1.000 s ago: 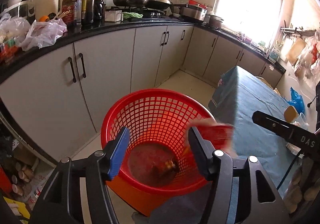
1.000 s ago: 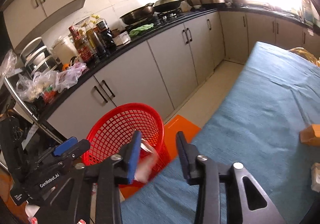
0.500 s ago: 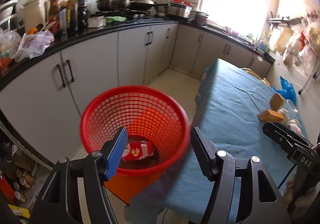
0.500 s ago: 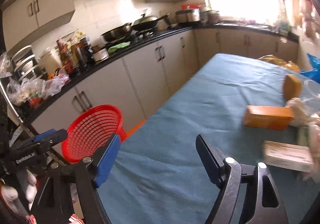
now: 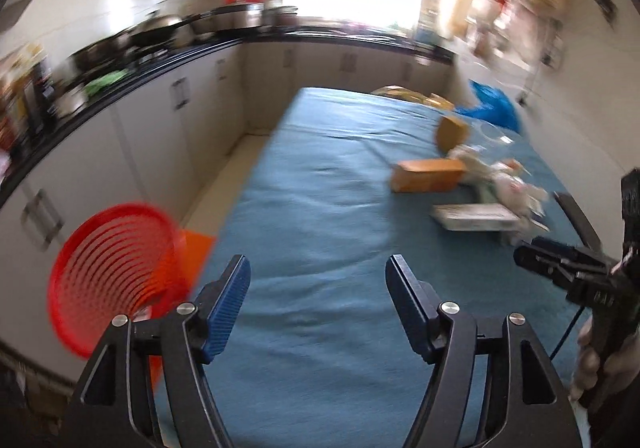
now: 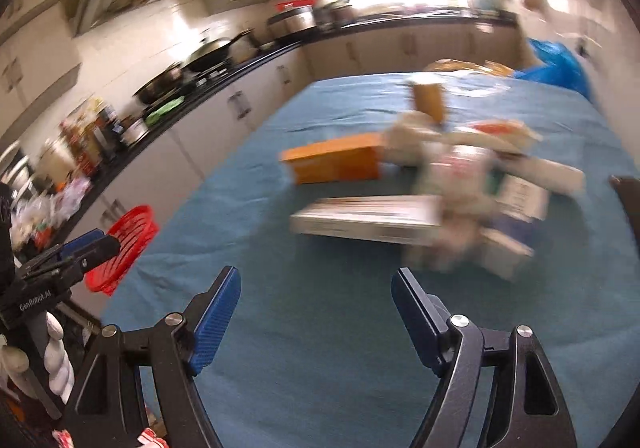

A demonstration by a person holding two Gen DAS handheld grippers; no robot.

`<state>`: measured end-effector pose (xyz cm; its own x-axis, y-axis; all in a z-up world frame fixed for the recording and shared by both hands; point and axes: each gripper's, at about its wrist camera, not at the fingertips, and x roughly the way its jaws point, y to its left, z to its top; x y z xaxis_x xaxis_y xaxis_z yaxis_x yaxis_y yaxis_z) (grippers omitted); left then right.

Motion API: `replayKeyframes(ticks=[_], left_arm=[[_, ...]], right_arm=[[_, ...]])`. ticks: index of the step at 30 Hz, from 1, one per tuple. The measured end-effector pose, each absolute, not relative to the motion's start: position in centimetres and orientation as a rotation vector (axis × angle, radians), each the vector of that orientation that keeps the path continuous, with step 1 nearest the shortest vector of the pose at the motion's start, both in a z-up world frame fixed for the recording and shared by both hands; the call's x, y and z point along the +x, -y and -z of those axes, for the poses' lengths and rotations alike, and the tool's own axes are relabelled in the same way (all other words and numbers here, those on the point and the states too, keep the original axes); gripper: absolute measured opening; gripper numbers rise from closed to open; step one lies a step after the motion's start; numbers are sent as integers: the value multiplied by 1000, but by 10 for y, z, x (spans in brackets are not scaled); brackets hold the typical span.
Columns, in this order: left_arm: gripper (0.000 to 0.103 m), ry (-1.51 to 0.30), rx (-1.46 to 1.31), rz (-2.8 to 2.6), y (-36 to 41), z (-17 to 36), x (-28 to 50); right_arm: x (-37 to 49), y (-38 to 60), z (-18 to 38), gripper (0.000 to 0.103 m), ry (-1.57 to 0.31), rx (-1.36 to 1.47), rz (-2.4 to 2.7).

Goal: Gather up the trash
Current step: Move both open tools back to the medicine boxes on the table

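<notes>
A blurred heap of trash lies on the blue-covered table (image 5: 320, 208): an orange box (image 6: 334, 162) (image 5: 426, 176), a flat white box (image 6: 364, 222) (image 5: 472, 217) and crumpled white wrappers (image 6: 460, 184). My right gripper (image 6: 316, 288) is open and empty, just short of the white box. My left gripper (image 5: 318, 276) hovers over the table's near left part, its jaws opening with nothing between them. The red mesh basket (image 5: 112, 272) (image 6: 124, 248) stands on the floor at the table's left corner.
Kitchen cabinets and a black counter (image 5: 132, 88) with pans and bottles run along the left. A blue bag (image 5: 492, 108) and a brown box (image 5: 452, 130) sit at the table's far right. An orange mat (image 5: 196, 252) lies beside the basket.
Both grippers swung right from over the basket to the table. A red-and-white packet dropped into the basket. The right jaws spread wide and the left widened a little; the trash heap came closer.
</notes>
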<state>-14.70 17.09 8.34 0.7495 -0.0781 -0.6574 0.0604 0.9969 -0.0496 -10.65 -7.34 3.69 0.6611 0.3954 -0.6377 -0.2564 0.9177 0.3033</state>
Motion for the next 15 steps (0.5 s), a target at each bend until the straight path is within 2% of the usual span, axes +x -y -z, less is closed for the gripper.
replayKeyframes(ticks=[6,12,15], left_arm=[[73,-752,58,258,-102,-77,-105],[74,-863,40,423,-46,-61,-37],[74,-924,35,471,-27,-50,-2]], right_arm=[[-104,139,-36,82,-744,255,-235],[-79,161,-28,82,-764,292,-147],[-68,162,-24,77,-777,311,-141]])
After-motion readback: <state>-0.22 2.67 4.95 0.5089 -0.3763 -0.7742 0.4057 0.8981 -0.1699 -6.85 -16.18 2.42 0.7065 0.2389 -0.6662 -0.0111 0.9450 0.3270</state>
